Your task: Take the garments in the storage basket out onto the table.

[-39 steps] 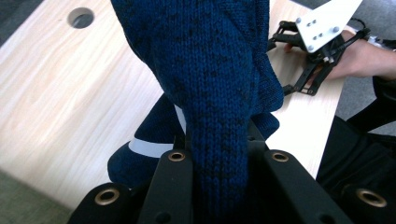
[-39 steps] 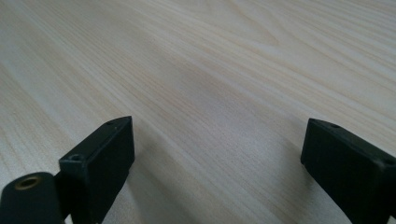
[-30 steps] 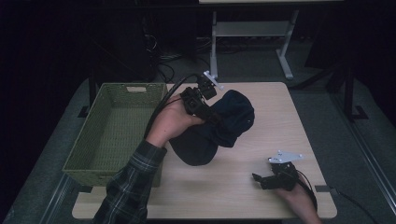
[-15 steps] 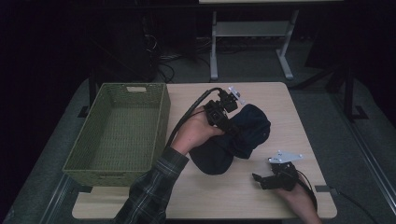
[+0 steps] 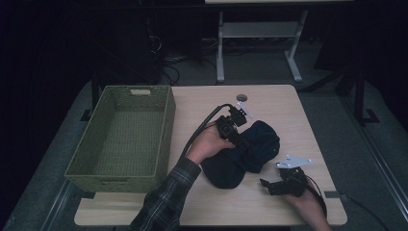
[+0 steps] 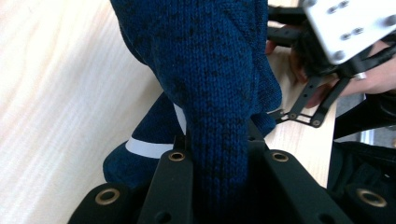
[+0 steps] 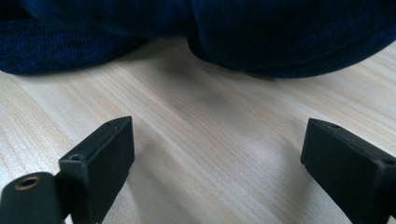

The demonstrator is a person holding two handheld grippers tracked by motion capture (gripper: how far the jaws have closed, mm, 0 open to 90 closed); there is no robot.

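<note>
The left gripper [image 5: 239,139] tilts down at mid-table, jaws clamped on dark knit fabric. The right gripper [image 5: 265,183] rests low near the table's front edge, jaws spread wide.

A basket [image 5: 120,134] stands on the table's [image 5: 288,106] left part, overhanging the left edge, with its front reaching near the front edge. To its right, about midway between the back and front edges, a knitted garment [image 5: 245,154] lies bunched on the table, the left gripper [image 5: 236,137] on its left side with a fold between the jaws. The right gripper [image 5: 269,184] rests near the front right corner, just before the garment and apart from it.
</note>
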